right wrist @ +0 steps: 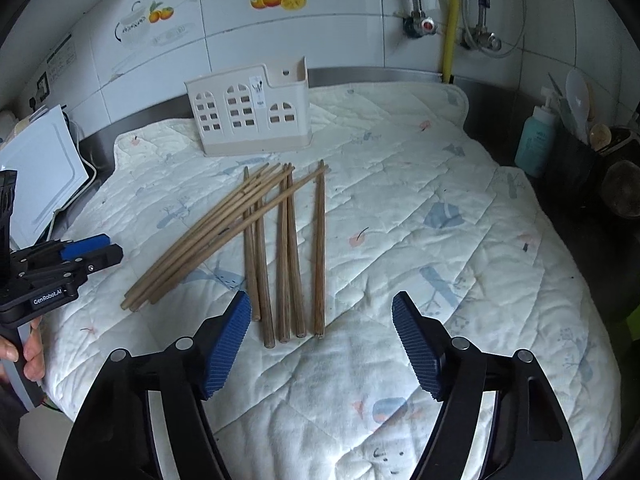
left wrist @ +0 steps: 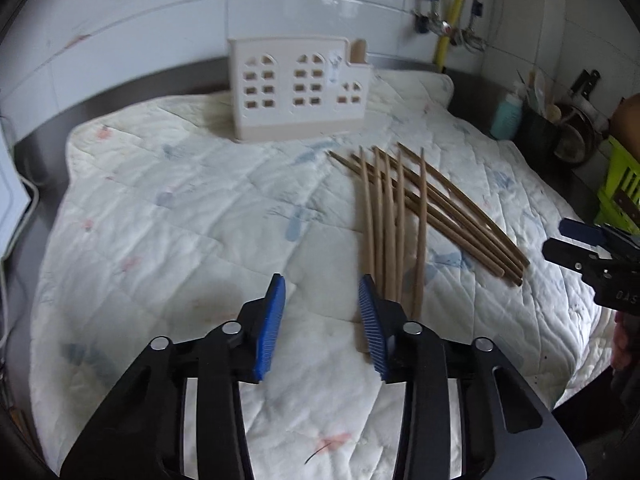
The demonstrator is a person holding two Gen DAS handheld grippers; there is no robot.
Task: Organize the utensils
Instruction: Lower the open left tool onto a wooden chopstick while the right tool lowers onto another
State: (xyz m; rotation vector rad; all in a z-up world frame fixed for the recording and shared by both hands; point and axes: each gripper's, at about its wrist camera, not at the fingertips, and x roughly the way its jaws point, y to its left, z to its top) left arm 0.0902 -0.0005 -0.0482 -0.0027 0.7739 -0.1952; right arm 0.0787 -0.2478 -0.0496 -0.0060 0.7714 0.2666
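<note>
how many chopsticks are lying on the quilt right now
10 chopsticks: five fanned diagonally toward the left gripper, five roughly parallel before the right gripper. Overlaps may hide another.

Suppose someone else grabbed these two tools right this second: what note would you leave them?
Left hand-held gripper: open, holding nothing, low over the quilted mat beside the near ends of the chopsticks.
Right hand-held gripper: open, holding nothing, just short of the chopsticks' near ends.
The chopsticks lie loose and crossed on the mat, in front of the house-shaped holder, which stands upright at the mat's far edge.
Done: nothing visibly sorted; no chopsticks show in the holder.
Left: gather the chopsticks and probably stand them in the holder.
</note>
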